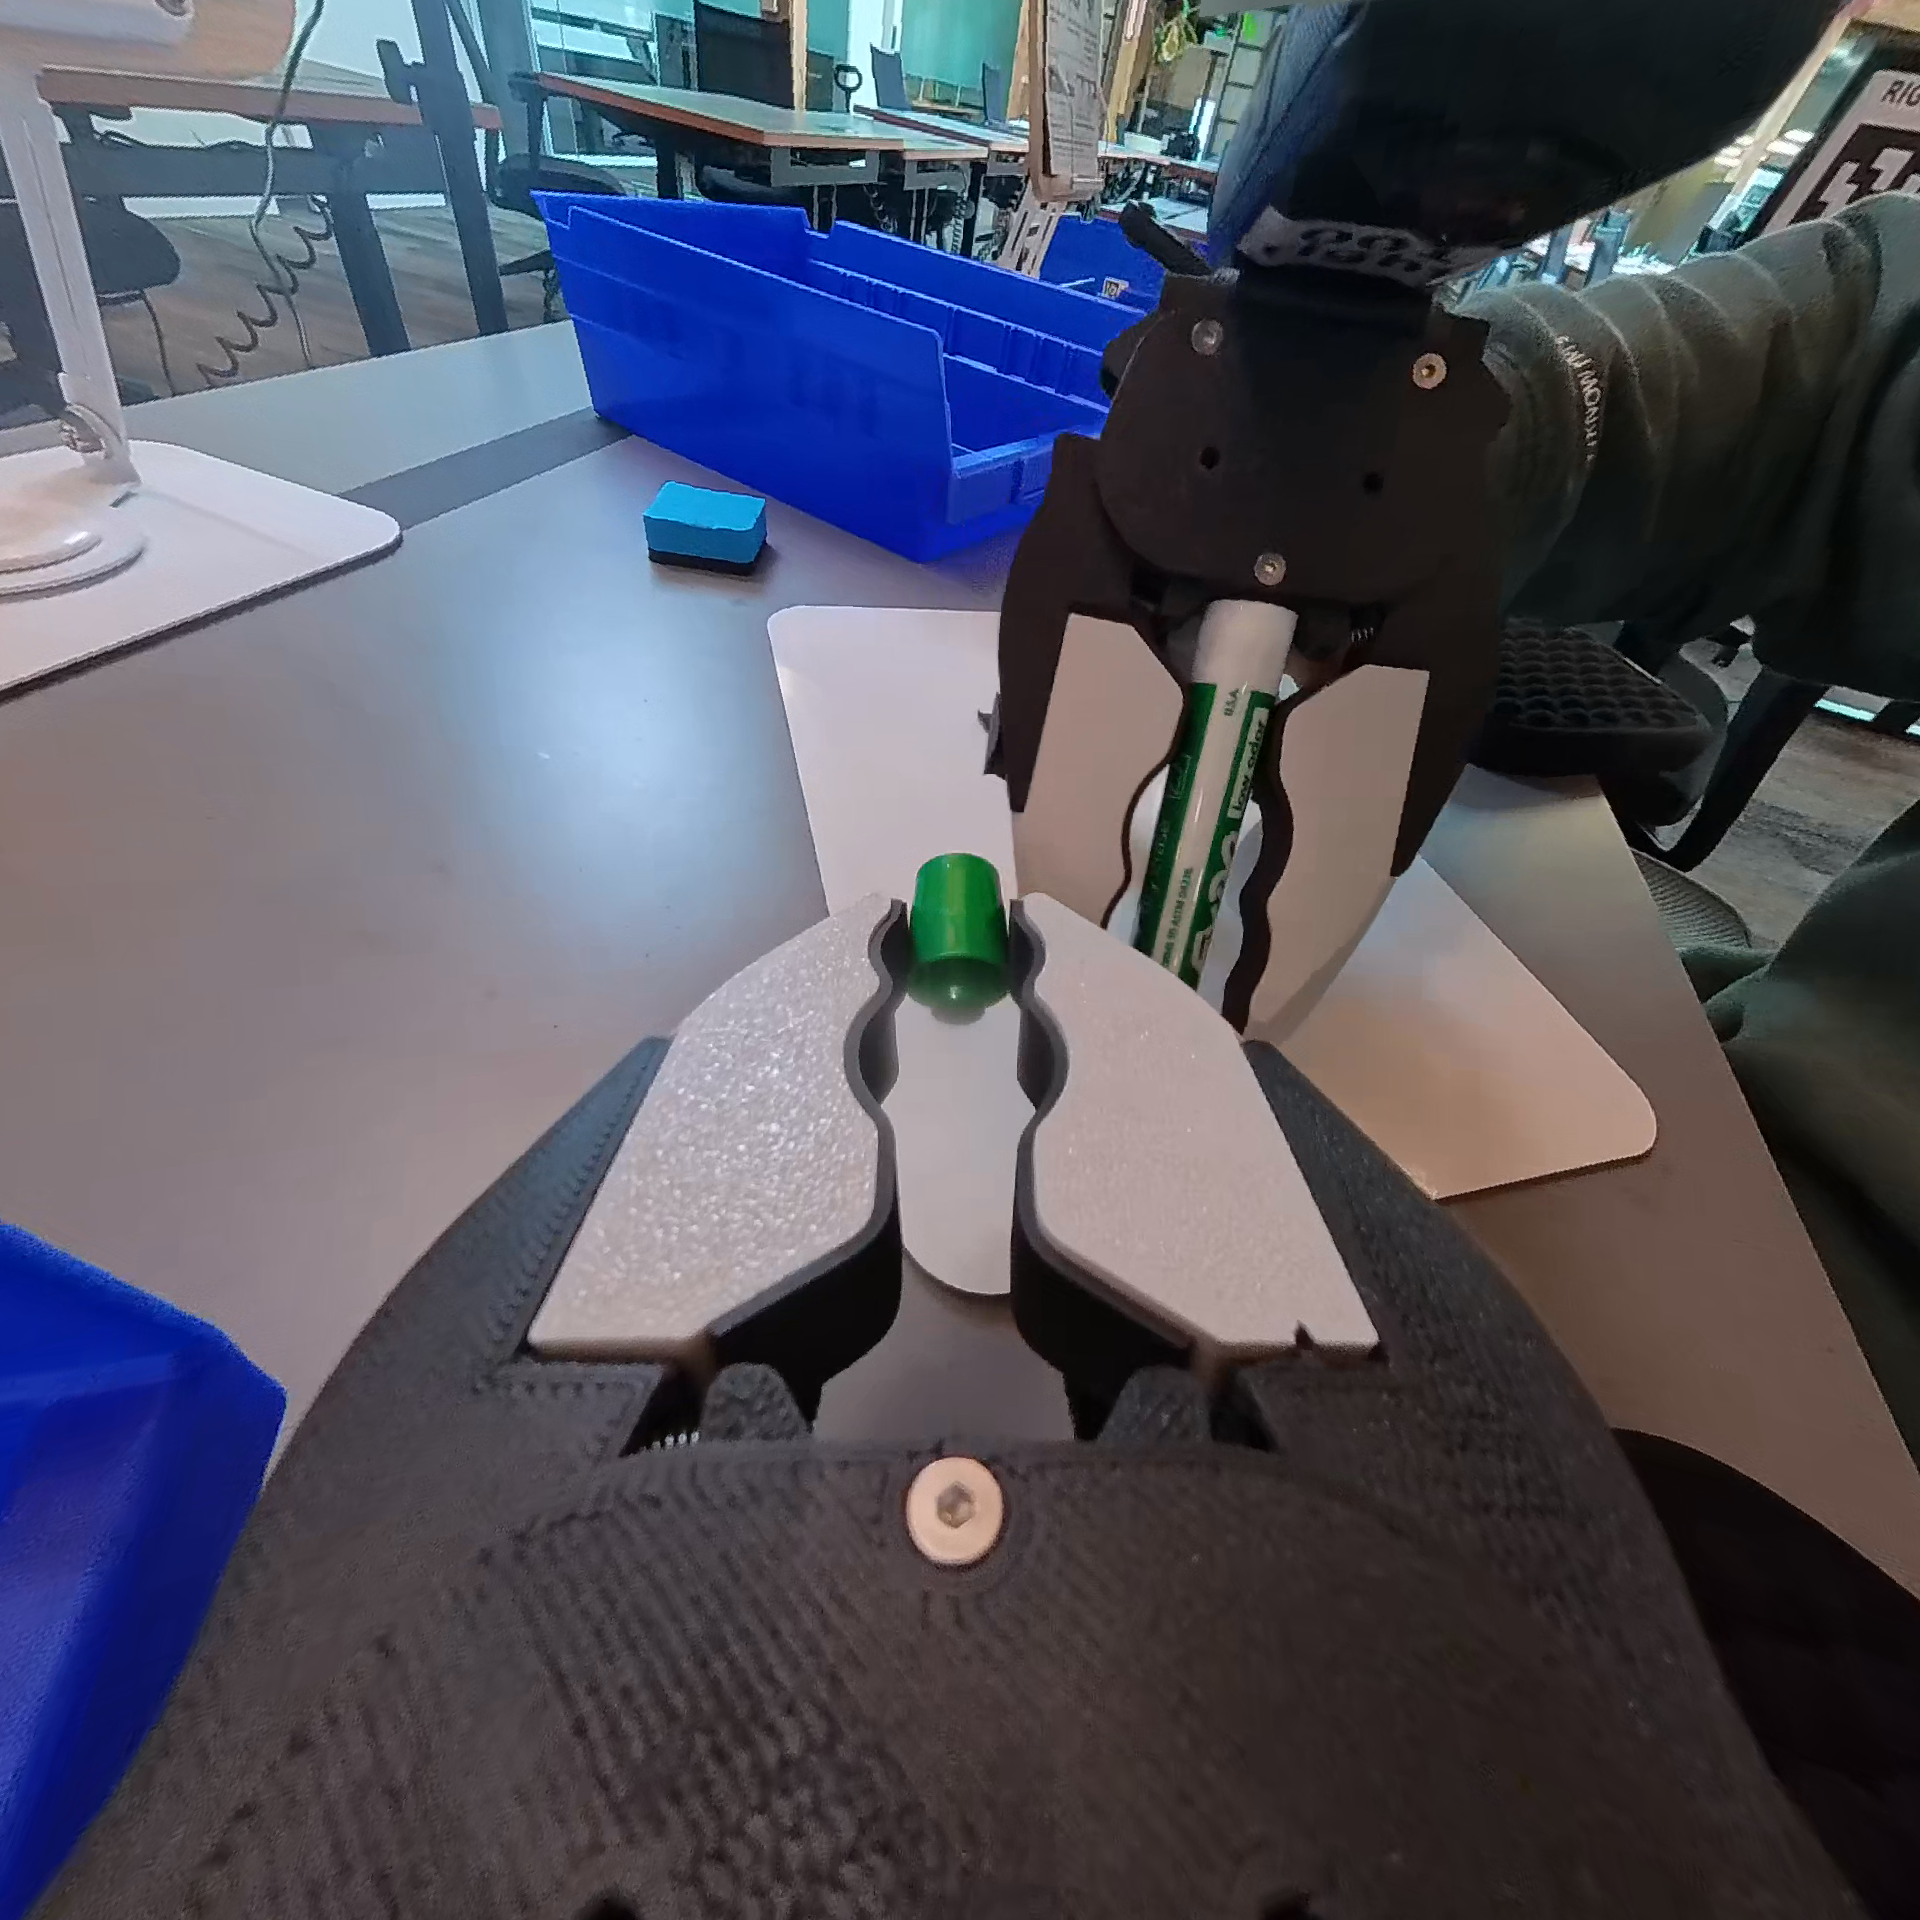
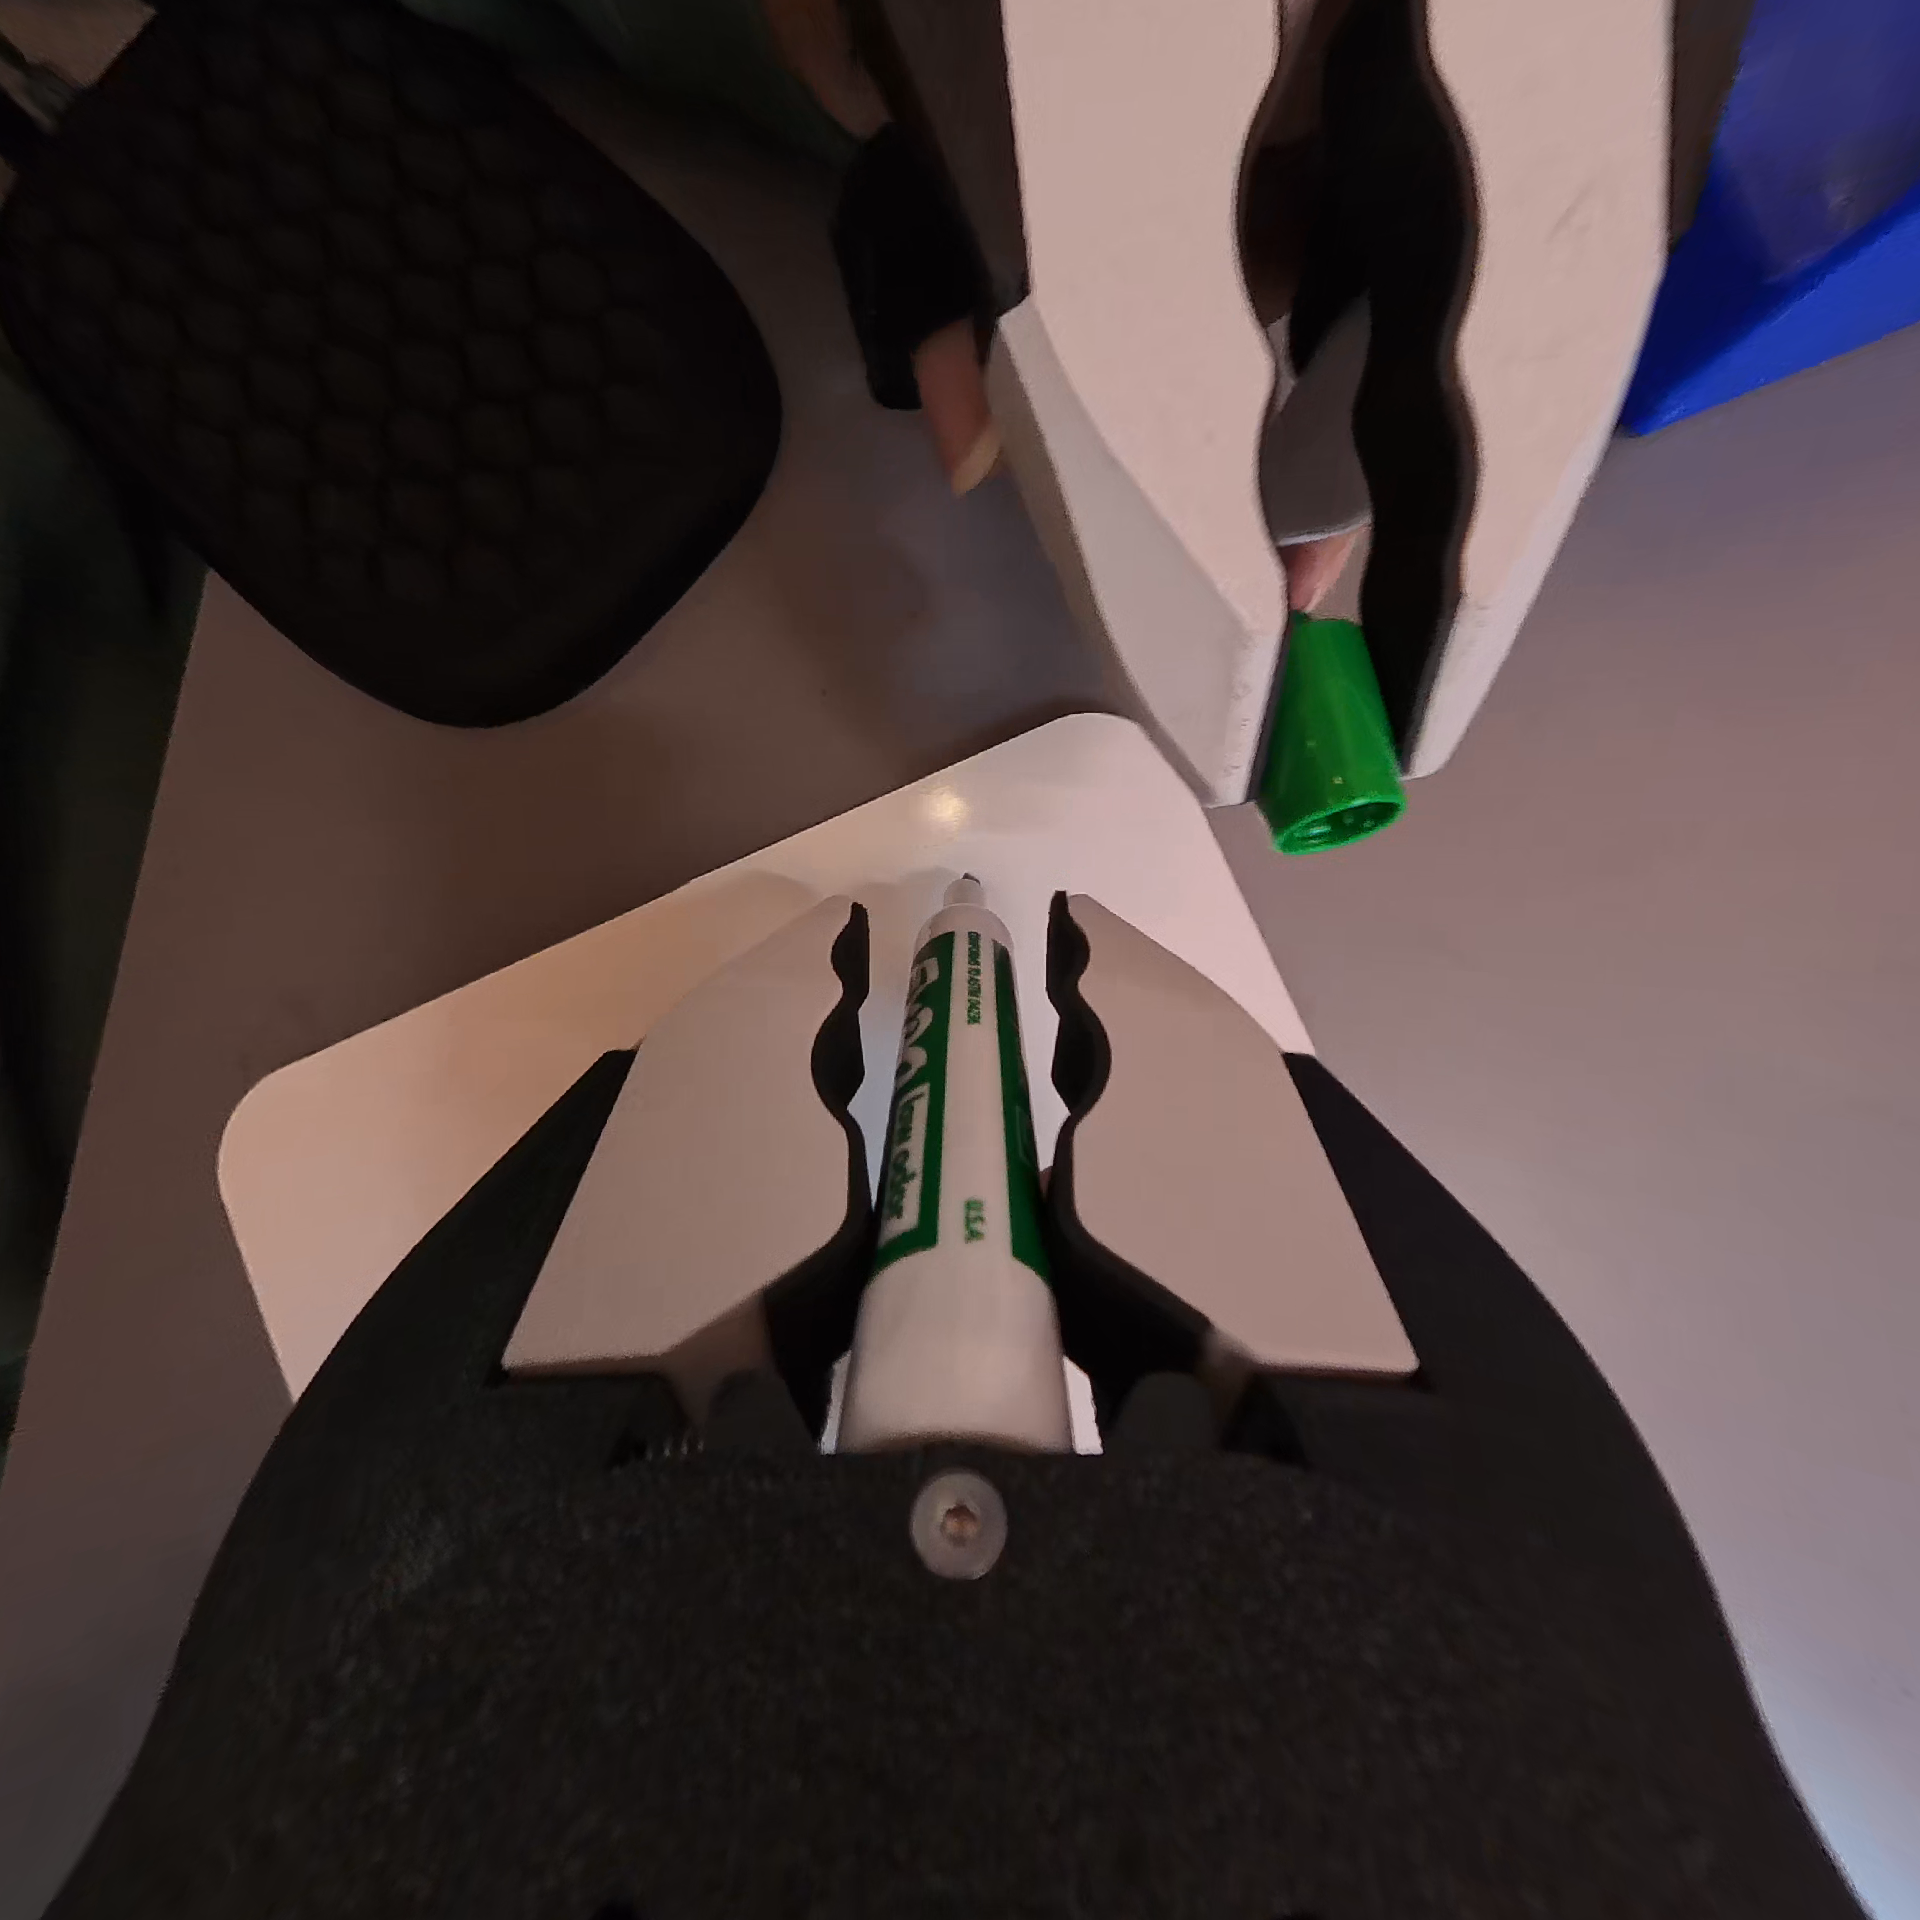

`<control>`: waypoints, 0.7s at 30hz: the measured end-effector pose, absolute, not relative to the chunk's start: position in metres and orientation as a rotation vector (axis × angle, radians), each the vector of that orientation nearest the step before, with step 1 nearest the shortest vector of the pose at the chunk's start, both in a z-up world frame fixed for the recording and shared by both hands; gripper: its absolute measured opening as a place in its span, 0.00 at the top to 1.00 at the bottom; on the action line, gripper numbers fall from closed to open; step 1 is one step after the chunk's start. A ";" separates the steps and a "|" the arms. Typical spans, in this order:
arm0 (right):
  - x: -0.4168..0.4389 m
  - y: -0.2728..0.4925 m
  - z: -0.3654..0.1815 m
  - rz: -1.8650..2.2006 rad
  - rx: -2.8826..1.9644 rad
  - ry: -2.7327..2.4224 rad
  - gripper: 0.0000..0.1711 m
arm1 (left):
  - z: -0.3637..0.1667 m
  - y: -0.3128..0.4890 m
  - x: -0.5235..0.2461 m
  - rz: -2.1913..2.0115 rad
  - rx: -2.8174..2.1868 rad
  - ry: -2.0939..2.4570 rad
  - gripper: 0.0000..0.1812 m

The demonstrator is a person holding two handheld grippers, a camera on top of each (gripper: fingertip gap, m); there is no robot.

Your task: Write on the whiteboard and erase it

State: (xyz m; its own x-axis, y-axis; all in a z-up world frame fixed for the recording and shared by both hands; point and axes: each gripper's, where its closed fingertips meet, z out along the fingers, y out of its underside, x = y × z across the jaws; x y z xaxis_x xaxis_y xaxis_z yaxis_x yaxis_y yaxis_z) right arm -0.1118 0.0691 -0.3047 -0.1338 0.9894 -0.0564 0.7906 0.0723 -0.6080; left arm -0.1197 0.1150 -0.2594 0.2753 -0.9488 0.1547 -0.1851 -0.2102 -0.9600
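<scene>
A small white whiteboard [image 1: 1455, 1039] [image 2: 436, 1091] lies flat on the grey table. My right gripper [image 2: 961, 914] [image 1: 1195, 966] is shut on a white and green marker [image 2: 956, 1143] [image 1: 1205, 821], uncapped, tip pointing down at the board, touching it or just above it. My left gripper [image 1: 958, 914] [image 2: 1340, 717] is shut on the marker's green cap [image 1: 956, 951] [image 2: 1330, 727], held just above the board's near left edge, beside the right gripper. A blue eraser [image 1: 707, 525] with a black base sits on the table farther back to the left.
A long blue bin [image 1: 831, 374] stands behind the whiteboard. Another blue bin's corner [image 1: 94, 1475] [image 2: 1787, 260] is at my near left. A white stand base [image 1: 156, 540] is at the far left. A black mesh chair seat [image 2: 364, 343] [image 1: 1590, 707] lies beyond the table edge. The grippers' ends are close to 6 centimetres from one another. Left tips and right tips are each some 35 centimetres from the blue eraser [image 1: 707, 525].
</scene>
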 end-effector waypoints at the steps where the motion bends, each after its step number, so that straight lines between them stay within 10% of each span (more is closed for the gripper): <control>1: -0.110 0.066 -0.306 0.725 -1.771 -1.992 0.80 | -0.259 0.115 -0.120 -1.028 -1.615 1.070 0.90; 21: -0.112 0.064 -0.314 0.657 -1.773 -2.021 0.80 | -0.265 0.113 -0.120 -1.025 -1.631 1.097 0.90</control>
State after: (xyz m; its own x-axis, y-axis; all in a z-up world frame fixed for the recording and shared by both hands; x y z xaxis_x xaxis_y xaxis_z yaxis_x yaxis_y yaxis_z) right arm -0.1115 0.0638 -0.3143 -0.1386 0.9900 -0.0267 0.8167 0.0990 -0.5685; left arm -0.1195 0.1131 -0.2648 0.2652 -0.9525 0.1500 -0.2143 -0.2099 -0.9539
